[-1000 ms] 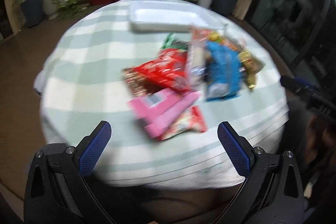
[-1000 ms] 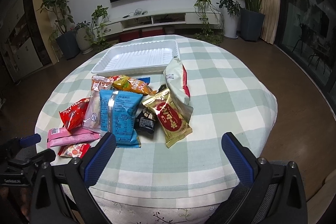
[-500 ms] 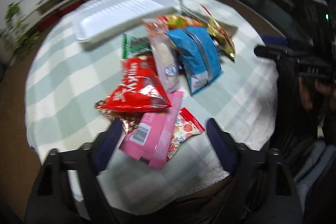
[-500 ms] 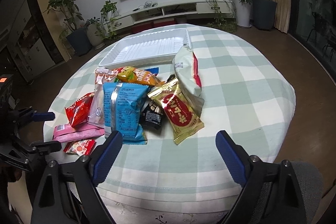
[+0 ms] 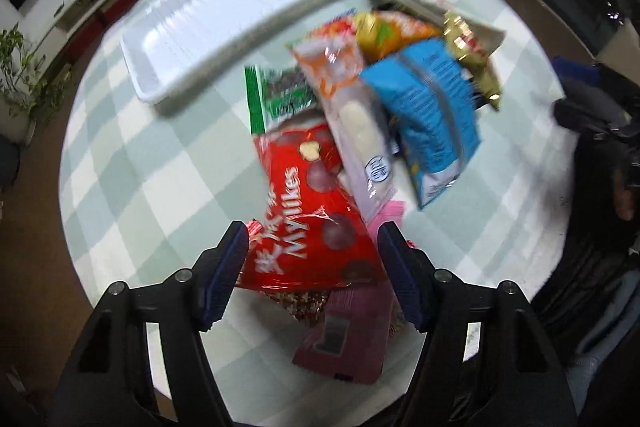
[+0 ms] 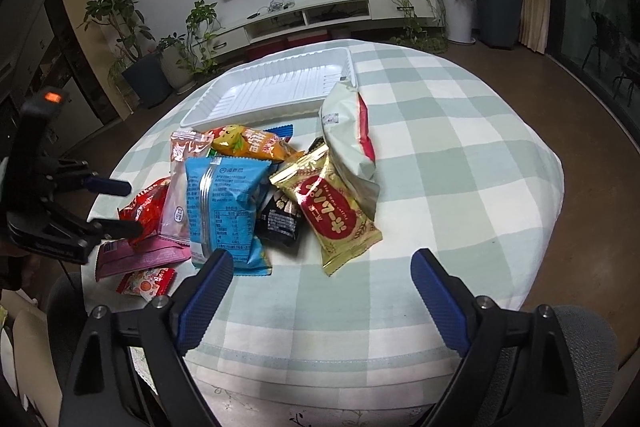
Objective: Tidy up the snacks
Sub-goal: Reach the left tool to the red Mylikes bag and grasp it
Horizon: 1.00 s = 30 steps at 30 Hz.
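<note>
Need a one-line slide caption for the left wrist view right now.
Left hand-held gripper, jaws just narrowed, straddles a shiny red Mylikes snack bag atop a snack pile beside an empty white plastic tray.

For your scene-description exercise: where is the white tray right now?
In the right wrist view the white tray lies empty at the table's far side, just behind the snack pile, its near right corner beside the white-and-red bag.
</note>
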{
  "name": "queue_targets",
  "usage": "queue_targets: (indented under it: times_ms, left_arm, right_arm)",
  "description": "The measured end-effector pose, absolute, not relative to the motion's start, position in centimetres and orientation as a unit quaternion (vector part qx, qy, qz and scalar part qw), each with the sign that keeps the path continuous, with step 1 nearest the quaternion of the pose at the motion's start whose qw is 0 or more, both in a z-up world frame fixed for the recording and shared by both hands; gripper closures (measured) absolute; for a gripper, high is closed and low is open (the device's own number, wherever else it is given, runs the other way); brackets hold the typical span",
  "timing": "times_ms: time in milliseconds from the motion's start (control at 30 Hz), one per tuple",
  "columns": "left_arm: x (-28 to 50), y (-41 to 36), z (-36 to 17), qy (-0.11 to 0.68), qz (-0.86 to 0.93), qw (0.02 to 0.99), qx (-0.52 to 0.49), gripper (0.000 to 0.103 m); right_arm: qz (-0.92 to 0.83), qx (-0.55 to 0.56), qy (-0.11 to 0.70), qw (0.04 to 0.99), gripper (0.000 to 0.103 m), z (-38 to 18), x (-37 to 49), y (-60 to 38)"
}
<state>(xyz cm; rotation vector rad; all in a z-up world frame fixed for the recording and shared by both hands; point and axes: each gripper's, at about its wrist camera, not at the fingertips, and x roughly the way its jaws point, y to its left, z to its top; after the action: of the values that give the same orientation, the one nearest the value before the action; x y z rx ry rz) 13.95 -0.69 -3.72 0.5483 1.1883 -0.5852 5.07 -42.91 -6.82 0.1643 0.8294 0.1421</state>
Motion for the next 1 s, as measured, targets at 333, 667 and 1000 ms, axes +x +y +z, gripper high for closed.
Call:
queue_targets:
  times_ms: [333, 667, 1000]
  left_arm:
    - [15.9, -1.2, -4.5, 0.562, -0.276, 0.747, 0.225, 0.038]
    - [16.5, -2.0, -5.2, 0.567, -0.279, 0.743, 0.220, 0.069]
    - [16.2, -0.9, -4.8, 0.557, -0.289, 0.752, 0.201, 0.074]
  right_arm:
    - [0.070, 0.080, 0.404, 0.908, 0.010, -7.0, 5.1, -43.0]
    - [0.070, 0.079, 0.405, 0.908, 0.011, -7.2, 5.2, -42.9]
    - [0.071, 0.079, 0.407, 0.907, 0.016, -7.3, 5.2, -42.9]
